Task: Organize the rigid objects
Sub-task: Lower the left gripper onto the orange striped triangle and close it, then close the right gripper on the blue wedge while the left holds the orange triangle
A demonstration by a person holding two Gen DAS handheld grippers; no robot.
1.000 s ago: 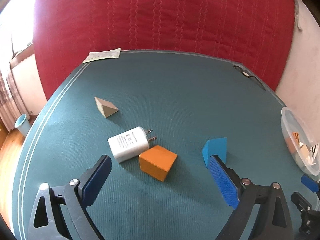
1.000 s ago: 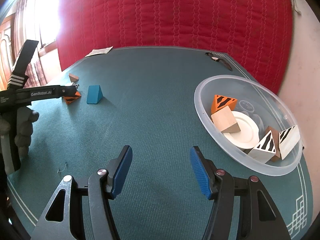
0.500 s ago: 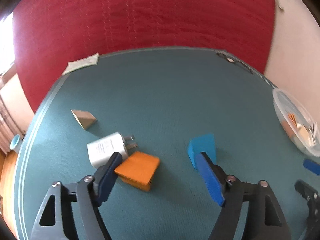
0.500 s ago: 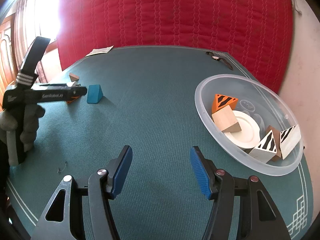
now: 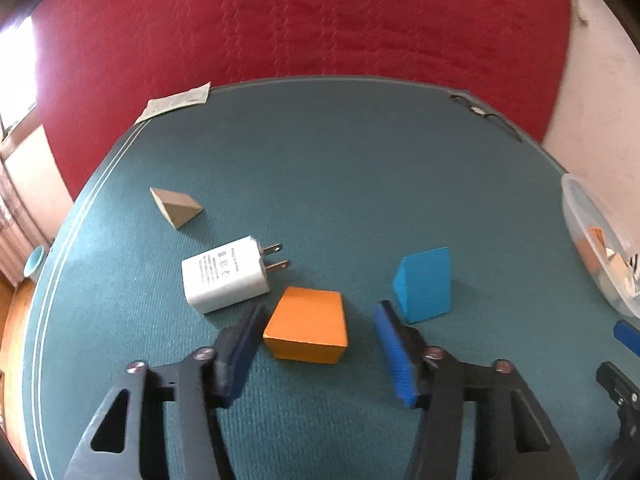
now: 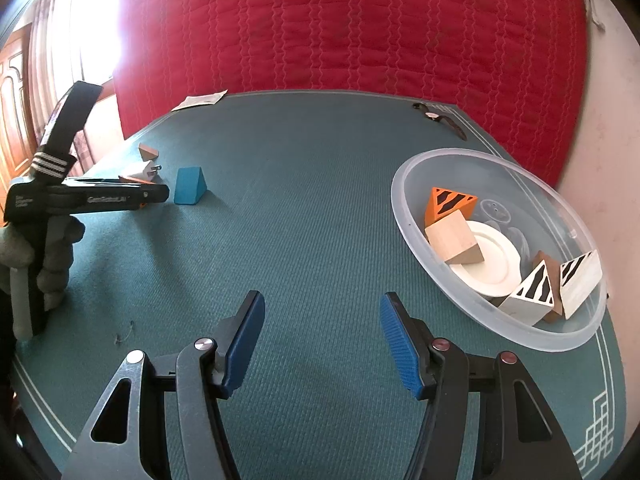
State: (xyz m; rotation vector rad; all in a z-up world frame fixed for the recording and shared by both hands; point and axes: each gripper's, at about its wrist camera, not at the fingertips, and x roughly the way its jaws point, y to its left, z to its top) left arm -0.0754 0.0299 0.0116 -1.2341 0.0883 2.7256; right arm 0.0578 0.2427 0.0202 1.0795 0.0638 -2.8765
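4 loose pieces lie on the green mat (image 5: 360,168), placed here from the orange block (image 5: 307,325): a white plug-in charger (image 5: 225,280) touching its far left corner, a tan wooden wedge (image 5: 176,207) farther beyond that, and a blue wedge (image 5: 425,286) just to its right. The left gripper (image 5: 316,354) is closing its jaws around the orange block, the left pad about touching its corner and the right pad still apart from it. 1 clear plastic bowl (image 6: 412,176) well right of the orange block holds striped and plain blocks and a white disc (image 6: 490,262), while the right gripper (image 6: 320,344) hangs open and empty over bare mat beside that bowl.
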